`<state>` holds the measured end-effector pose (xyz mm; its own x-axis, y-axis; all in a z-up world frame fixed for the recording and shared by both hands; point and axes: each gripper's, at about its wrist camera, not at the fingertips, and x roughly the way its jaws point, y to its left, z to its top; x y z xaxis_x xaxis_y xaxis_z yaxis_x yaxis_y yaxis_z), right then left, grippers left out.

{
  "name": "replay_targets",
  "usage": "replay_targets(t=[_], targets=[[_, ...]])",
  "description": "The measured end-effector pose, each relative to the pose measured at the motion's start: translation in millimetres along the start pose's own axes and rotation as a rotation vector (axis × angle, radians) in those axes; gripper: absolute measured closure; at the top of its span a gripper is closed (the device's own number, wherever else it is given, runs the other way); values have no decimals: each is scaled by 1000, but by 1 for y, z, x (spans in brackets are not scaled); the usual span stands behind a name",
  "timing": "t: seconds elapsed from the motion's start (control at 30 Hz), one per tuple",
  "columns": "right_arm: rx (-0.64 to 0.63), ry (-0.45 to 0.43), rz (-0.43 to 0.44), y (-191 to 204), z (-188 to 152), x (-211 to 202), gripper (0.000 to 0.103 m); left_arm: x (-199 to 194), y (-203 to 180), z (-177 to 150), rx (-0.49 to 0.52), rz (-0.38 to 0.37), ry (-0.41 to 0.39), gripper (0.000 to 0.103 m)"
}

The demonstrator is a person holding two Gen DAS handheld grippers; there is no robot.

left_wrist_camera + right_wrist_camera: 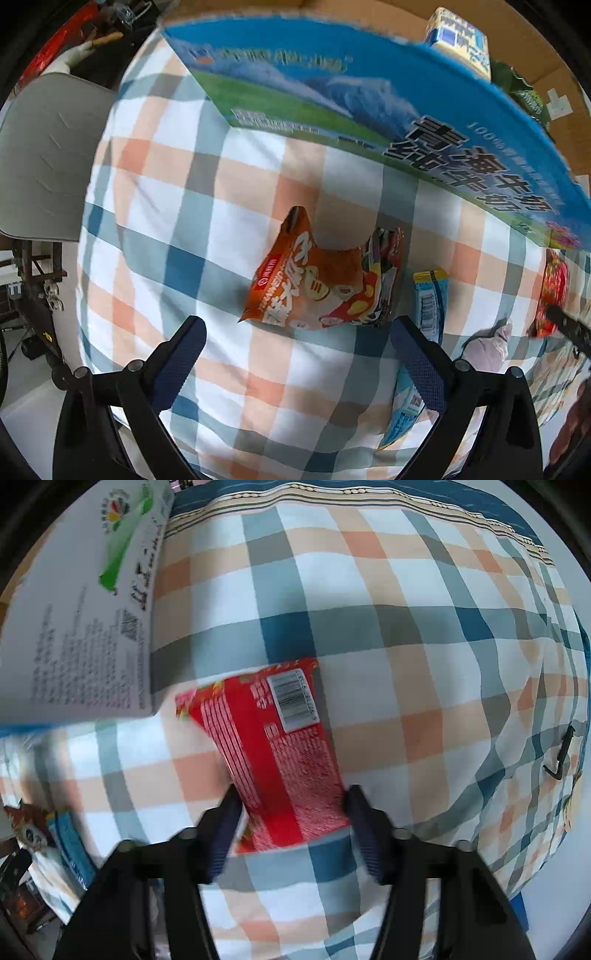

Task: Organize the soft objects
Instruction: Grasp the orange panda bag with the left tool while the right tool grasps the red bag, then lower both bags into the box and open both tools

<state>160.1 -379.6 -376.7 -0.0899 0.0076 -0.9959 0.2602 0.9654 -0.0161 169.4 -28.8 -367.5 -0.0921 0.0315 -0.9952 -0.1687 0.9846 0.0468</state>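
In the left wrist view an orange snack bag (317, 284) lies on the checked cloth, just beyond my left gripper (297, 343), which is open and empty. A blue snack packet (428, 295) lies to its right. In the right wrist view a red snack bag (280, 746) lies with its barcode side up, and my right gripper (291, 808) has both fingers against the bag's near end, shut on it. The red bag also shows at the right edge of the left wrist view (552, 291).
A blue milk carton box (369, 110) stands open at the back of the cloth, with a yellow-blue pack (458, 40) and green packs (528, 96) inside. Its white side (81, 620) stands left of the red bag. A grey chair (48, 155) is on the left.
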Motion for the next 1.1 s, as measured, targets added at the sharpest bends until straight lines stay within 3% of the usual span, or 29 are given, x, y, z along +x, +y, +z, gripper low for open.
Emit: replay_targets(t=[0.23,0.3,0.4,0.67,0.87,1.1], targets=[[-17,25,62,4,-15,-5,48,25,-5,12,12,-3,23,2],[12,20,82,0,-11,-4,46,27,-7,13,23,-12,14,20],[35,23,84,-5,-6,1,44,26,-9,18,37,-23,6,30],[3,18,4,7,-3,-3,45,21,-12,20,73,-8,-37,46],[-27,2,-7,24,-19,-19,52,3,-11,14,81,-22,-54,49],[-62,7,99,41,-58,-60,54,-37,-11,-25,103,-94,-71,50]])
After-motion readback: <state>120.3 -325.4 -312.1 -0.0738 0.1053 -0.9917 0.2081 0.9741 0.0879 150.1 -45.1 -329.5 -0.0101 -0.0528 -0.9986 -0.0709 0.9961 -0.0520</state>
